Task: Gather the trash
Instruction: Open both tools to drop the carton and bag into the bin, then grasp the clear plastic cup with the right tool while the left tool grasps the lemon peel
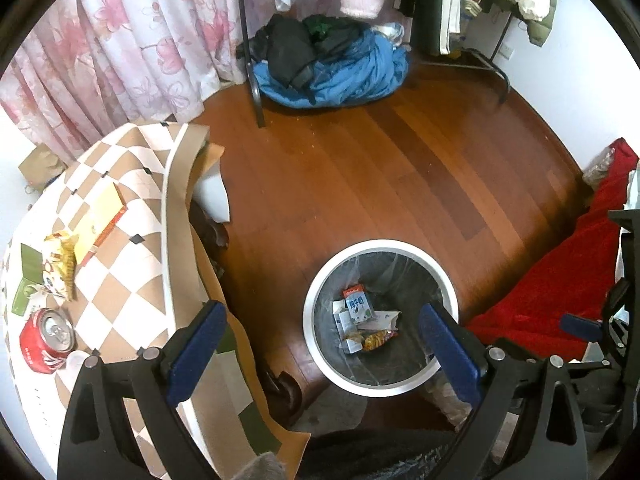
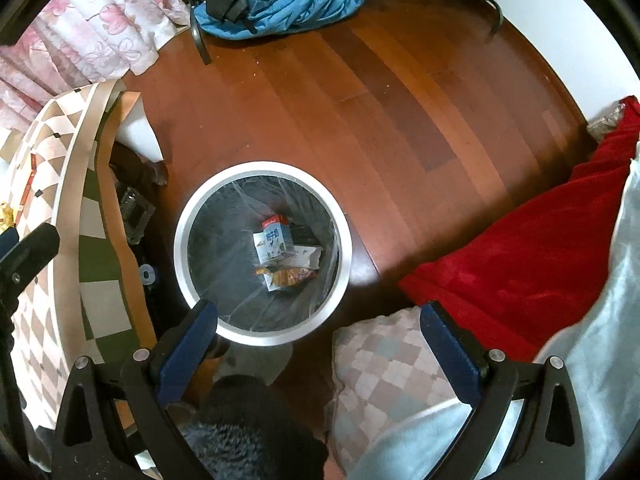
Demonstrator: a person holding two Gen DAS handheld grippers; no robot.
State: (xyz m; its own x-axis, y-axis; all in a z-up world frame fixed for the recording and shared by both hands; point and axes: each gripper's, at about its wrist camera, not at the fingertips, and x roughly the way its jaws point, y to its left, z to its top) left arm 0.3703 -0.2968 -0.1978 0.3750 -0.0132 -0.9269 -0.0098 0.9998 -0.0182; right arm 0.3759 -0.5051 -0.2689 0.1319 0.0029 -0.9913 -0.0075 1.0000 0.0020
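Claws (image 1: 320, 344) (image 2: 316, 344) wide open (empty), above bin (image 2: 344, 240)

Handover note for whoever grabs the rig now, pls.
Left hand-held gripper: open, empty, above the trash bin.
Right hand-held gripper: open, empty, near the bin.
Done: milk carton and orange snack wrapper lie in the bin.
Left: red can, yellow snack bag and green packets on the checkered table.
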